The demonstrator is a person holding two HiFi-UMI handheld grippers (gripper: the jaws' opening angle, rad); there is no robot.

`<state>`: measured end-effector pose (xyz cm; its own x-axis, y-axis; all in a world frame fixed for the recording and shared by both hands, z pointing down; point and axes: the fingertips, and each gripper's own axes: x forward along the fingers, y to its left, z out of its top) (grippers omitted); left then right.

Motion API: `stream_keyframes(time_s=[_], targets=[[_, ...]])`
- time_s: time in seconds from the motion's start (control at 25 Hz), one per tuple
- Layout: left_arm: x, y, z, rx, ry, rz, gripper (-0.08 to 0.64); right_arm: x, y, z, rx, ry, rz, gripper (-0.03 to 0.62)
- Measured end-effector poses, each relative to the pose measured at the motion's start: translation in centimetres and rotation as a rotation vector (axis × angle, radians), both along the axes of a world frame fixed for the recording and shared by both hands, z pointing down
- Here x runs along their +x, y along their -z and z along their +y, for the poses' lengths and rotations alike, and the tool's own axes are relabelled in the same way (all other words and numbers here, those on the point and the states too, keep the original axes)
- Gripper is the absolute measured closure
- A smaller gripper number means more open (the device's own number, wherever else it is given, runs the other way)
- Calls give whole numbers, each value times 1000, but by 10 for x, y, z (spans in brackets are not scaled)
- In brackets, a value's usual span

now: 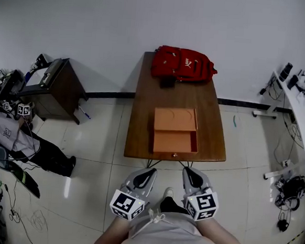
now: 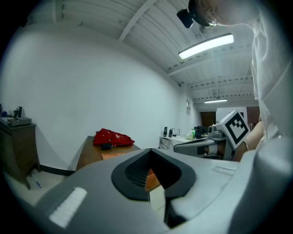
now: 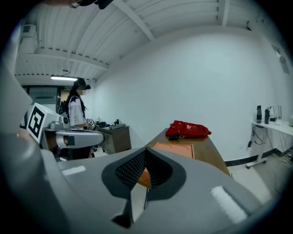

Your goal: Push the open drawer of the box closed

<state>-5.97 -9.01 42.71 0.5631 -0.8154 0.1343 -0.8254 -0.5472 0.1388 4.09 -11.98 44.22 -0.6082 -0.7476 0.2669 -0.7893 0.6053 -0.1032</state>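
Currently the left gripper (image 1: 151, 171) and right gripper (image 1: 187, 170) are held off the table (image 1: 143, 107) edge, jaws closed on nothing. The drawer (image 1: 175, 141) is seen pulled from the box (image 1: 175, 119) toward that edge.

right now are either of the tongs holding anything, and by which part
Nothing is held. The left tongs and right tongs are both shut and empty, held short of the table; the open drawer is untouched.

1. Right gripper (image 3: 145, 154): jaws together, nothing held (orange shows behind the pads).
2. Orange box (image 3: 173, 148) on the table (image 3: 208, 153), mid-length.
3. Red backpack (image 3: 187, 129) at the table's far end.
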Motion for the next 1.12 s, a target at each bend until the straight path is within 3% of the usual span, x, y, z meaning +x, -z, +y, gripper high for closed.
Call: stream_keyframes(time_s=[0.24,0.48,1.12], targets=[[8,-12,-75,-38,28,17,554,11,-5,-78,-16,32,22,588],[18,-33,-114,-102,39,36,554,22,-31,-115,-83,46,43,589],[13,-109,-121,-282,44,24,554,26,-123,-106,-327,59,116,589]])
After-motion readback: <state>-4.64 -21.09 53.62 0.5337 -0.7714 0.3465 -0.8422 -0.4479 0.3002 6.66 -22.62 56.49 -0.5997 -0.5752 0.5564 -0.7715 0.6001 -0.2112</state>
